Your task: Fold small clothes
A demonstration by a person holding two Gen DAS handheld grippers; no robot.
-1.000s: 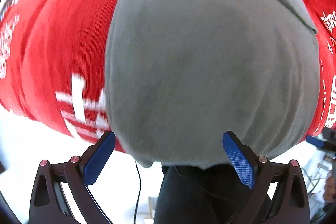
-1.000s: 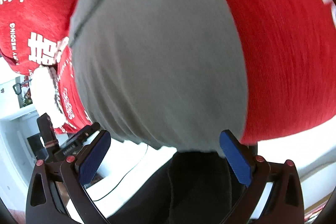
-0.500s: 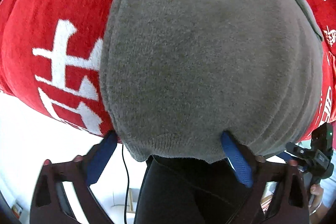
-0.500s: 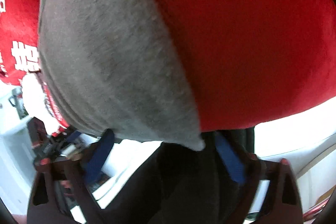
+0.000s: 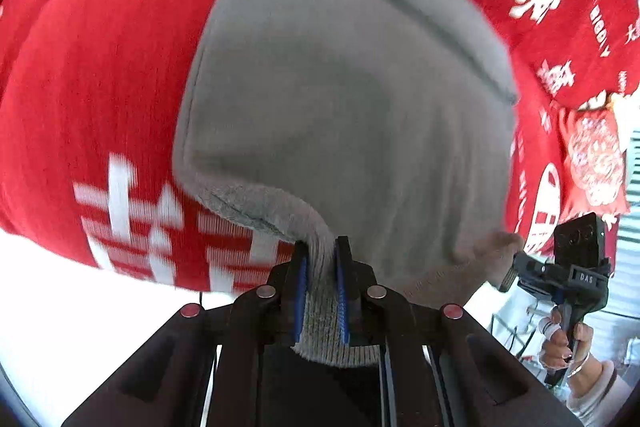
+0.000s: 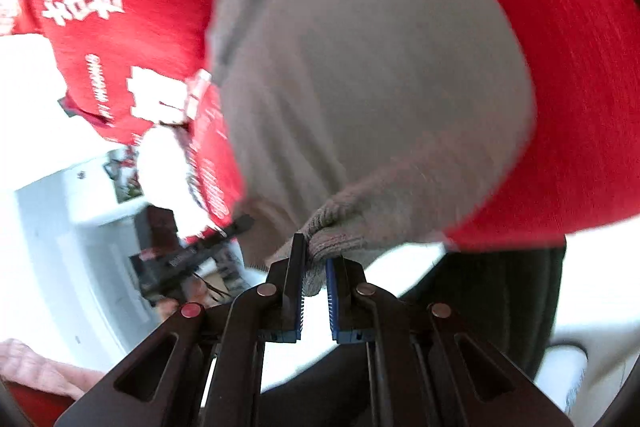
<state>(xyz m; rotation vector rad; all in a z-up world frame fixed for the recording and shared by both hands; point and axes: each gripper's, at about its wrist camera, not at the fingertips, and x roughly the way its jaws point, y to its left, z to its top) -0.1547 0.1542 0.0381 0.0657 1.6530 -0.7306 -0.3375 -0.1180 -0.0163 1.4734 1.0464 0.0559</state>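
Observation:
A grey knit garment (image 5: 344,99) lies on a red cloth with white characters (image 5: 80,99). My left gripper (image 5: 320,251) is shut on the garment's near ribbed hem at its left corner and lifts it a little. My right gripper (image 6: 314,255) is shut on the other near corner of the grey garment (image 6: 360,67), which bunches at the blue pads (image 6: 330,291). The right gripper also shows at the right edge of the left wrist view (image 5: 520,267), pinching the hem. The far end of the garment is blurred.
The red cloth (image 6: 560,67) covers the table and ends just in front of both grippers. Beyond its edge are bright white floor and furniture (image 6: 52,227). A person's dark trousers (image 6: 500,291) stand below the table edge. The person's hand (image 5: 564,339) holds the right gripper's handle.
Both grippers were open over the garment's near hem; now both have closed on it and the hem corners are pulled up off the cloth.

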